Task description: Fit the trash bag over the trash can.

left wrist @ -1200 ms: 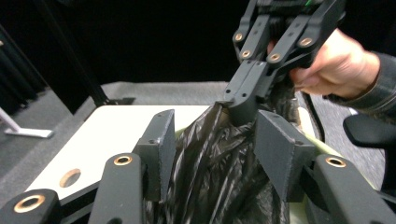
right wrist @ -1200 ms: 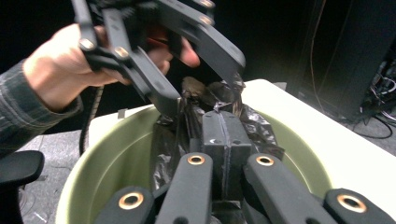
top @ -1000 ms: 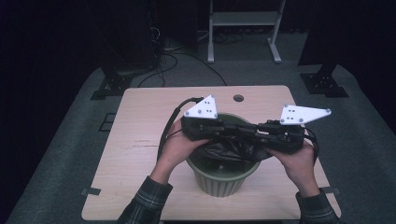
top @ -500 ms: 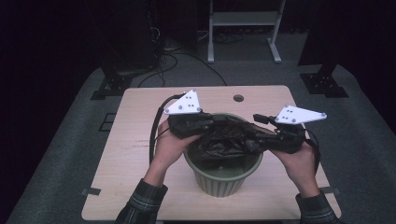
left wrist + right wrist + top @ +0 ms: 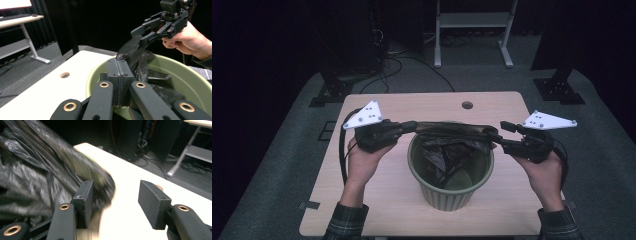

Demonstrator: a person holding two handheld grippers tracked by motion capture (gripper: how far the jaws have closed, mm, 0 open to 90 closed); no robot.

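Note:
A green bin stands in the middle of the wooden table with a black plastic bag in it. My left gripper is shut on the bag's rim at the bin's left edge; in the left gripper view its jaws meet on the plastic. The rim is stretched across the bin's far side to my right gripper. That gripper's jaws opened and have just closed a little, and they still stand apart. The bag lies against one jaw, with nothing between the pads.
A small round hole sits near the table's far edge. Beyond the table are a white desk frame, floor cables and black stand feet. Bare tabletop lies left and right of the bin.
My left hand has pulled the bag's rim leftward, from over the bin to its left edge, drawing the plastic taut. My right gripper's jaws have opened and shifted slightly right.

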